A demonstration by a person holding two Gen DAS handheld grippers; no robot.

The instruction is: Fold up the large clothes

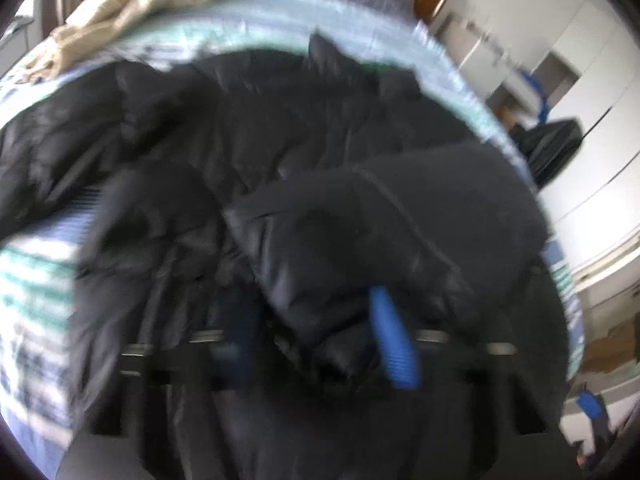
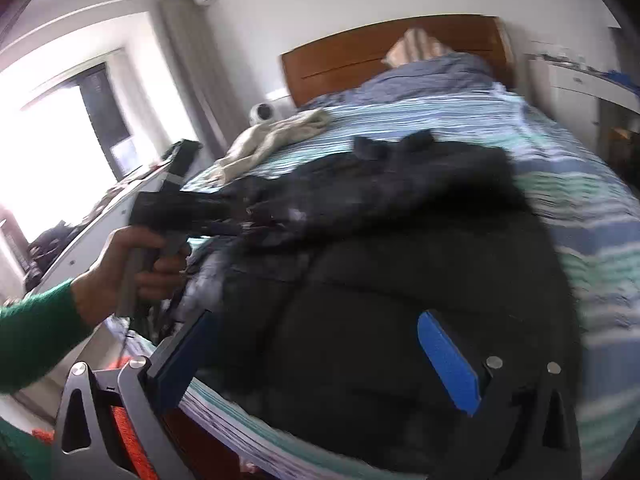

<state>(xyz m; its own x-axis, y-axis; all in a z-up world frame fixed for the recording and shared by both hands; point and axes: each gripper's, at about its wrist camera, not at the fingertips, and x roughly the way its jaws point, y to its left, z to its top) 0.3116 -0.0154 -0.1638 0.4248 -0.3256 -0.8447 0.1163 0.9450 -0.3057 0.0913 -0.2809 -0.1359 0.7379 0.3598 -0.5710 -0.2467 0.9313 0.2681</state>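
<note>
Left wrist view: your left gripper [image 1: 316, 344] is clenched on a fold of the black jacket [image 1: 248, 152], which spreads toward 12 o'clock over the striped bed [image 1: 36, 292].

Right wrist view: your right gripper [image 2: 320, 356] is released, jaws wide, the jacket [image 2: 400, 264] between and beyond them; the left gripper [image 2: 256, 216] grasps it at 10 o'clock.

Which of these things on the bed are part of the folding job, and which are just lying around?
Part of the job:
black puffy jacket
left gripper
right gripper

Just lying about:
beige garment
blue bedding heap
white round gadget
</note>
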